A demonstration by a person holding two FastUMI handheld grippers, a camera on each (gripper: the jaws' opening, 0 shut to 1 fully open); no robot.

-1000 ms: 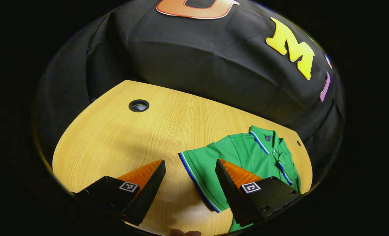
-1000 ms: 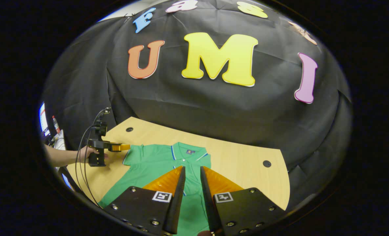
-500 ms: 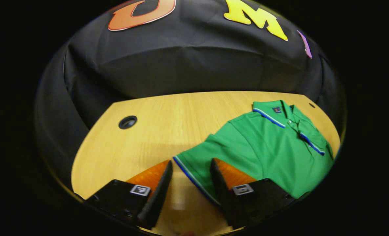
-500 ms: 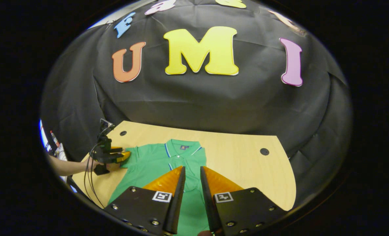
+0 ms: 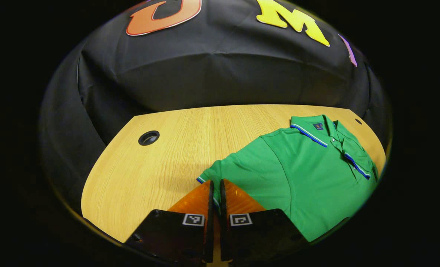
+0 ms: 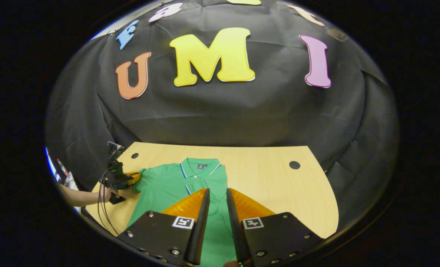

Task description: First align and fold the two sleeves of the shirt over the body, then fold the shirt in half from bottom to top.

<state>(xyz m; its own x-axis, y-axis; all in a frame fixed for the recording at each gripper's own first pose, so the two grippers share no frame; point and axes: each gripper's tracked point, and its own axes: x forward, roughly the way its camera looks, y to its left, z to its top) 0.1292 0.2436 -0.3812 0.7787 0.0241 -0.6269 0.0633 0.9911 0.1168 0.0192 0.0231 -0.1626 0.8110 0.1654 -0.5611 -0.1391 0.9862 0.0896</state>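
A green polo shirt [image 5: 308, 174] with blue-and-white trim lies flat on the wooden table [image 5: 190, 129], collar toward the far wall. My left gripper [image 5: 215, 190] is shut on the striped cuff of the near sleeve, which is bunched between its fingers. In the right gripper view the shirt [image 6: 168, 183] lies below, and the left gripper [image 6: 135, 178], held by a hand [image 6: 106, 193], grips the sleeve at the shirt's left edge. My right gripper [image 6: 217, 196] hangs above the shirt's body, jaws nearly together with nothing between them.
A black cable hole [image 5: 148, 137] sits in the table left of the shirt. Two more holes [image 6: 294, 164] [image 6: 134, 155] show in the right gripper view. Bare wood [image 6: 279, 189] stretches right of the shirt. Cables [image 6: 102, 207] trail from the left gripper.
My left gripper went from wide open beside the sleeve to shut on its cuff, and the sleeve end is now bunched. The right gripper has hardly moved.
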